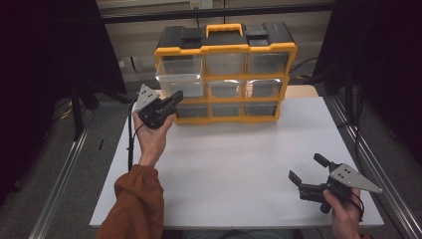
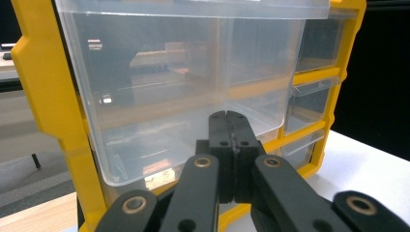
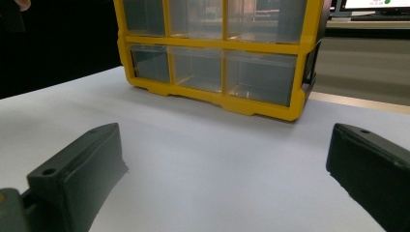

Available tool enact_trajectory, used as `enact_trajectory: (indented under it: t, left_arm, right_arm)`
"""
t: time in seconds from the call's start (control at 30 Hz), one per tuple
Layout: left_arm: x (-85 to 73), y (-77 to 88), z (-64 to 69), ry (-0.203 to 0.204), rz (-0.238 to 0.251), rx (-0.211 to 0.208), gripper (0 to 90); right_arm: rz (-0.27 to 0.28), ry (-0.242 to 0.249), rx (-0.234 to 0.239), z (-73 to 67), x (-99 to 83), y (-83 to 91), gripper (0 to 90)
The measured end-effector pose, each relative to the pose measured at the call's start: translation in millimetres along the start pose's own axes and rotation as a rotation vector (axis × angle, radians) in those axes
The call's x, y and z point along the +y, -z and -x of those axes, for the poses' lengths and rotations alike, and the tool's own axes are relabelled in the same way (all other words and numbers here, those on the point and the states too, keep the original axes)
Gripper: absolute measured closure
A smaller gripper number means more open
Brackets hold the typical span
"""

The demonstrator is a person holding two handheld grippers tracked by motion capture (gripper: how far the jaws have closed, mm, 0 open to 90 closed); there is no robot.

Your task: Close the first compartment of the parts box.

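Left tongs (image 2: 227, 126), closed, meet the see-through drawer (image 2: 183, 96), contact unclear.

Plastic organiser, matt table, black grippers

The drawer cabinet (image 1: 226, 74) has a yellow and black plastic frame, smooth with a slight sheen; its pulled-out drawer (image 1: 180, 75) at 10 o'clock on that frame is clear, glossy plastic that catches reflections. The table (image 1: 234, 169) is white, smooth and matt. The left gripper (image 2: 231, 126) and right gripper (image 1: 307, 169) are matt black plastic, brass-coloured metal pins showing at the left one's pivots. At 7 o'clock, the sleeve (image 1: 137, 204) is soft rust cloth.
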State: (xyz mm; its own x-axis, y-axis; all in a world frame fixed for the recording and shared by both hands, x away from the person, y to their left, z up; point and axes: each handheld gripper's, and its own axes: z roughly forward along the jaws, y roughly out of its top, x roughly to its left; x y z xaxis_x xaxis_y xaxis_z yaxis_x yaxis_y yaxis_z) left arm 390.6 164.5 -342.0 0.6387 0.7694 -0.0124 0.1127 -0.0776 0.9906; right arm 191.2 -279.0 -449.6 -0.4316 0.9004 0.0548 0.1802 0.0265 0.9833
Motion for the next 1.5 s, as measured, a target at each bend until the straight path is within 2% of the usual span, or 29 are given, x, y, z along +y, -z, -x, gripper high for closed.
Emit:
enact_trajectory:
  t: [0.07,0.2,0.27,0.4,0.53,0.67,0.7,0.8,0.87,0.93,1.13,1.33,1.5]
  left_arm:
    - [0.0,-1.3,1.0,0.016,0.011,0.002,90.0]
    - [0.1,-2.2,0.1,0.007,0.006,0.003,90.0]
    - [-0.1,-3.3,1.0,0.02,0.016,0.006,90.0]
    - [0.6,-3.7,0.0,0.003,0.003,0.009,90.0]
    - [0.1,-6.1,0.1,0.019,0.016,0.011,90.0]
    - [0.5,-6.3,-1.3,-0.001,0.005,0.011,90.0]
    - [0.3,-7.5,-0.6,0.015,0.017,0.01,90.0]
    - [1.2,-8.2,0.2,0.017,0.019,0.012,90.0]
    - [2.9,-8.3,0.9,-0.004,0.008,0.009,90.0]
    - [4.1,-9.5,1.2,-0.009,0.007,0.009,90.0]
    - [4.4,-12.1,0.6,0.006,0.022,0.013,90.0]
    - [5.1,-12.0,-2.1,-0.007,0.013,0.018,90.0]
    - [5.1,-13.6,-2.5,0.002,0.021,0.02,90.0]
  right_arm:
    - [-0.001,-0.001,0.001,-0.1,-0.1,0.0,0.0]
    - [0.0,0.0,-0.001,0.0,0.0,0.0,0.0]
    - [0.0,0.0,0.001,-0.1,0.1,0.1,0.0]
    - [0.001,0.0,0.001,0.0,0.0,0.1,0.0]
    - [0.002,0.0,-0.001,-0.2,0.0,0.2,0.0]
    - [0.001,0.0,0.001,-0.1,0.0,0.3,0.0]
    - [0.003,-0.002,-0.002,-0.4,0.0,0.2,0.0]
    - [0.003,0.001,-0.001,-0.3,-0.1,0.1,0.0]
    - [0.003,0.002,-0.001,-0.2,-0.1,0.1,0.0]
    - [0.003,-0.001,-0.001,-0.4,0.0,0.2,0.0]
    - [0.002,0.006,0.001,0.0,-0.2,0.7,0.0]
    - [0.002,0.006,0.001,-0.1,-0.2,0.7,0.0]
    - [0.003,0.002,-0.001,-0.3,-0.2,0.5,0.0]
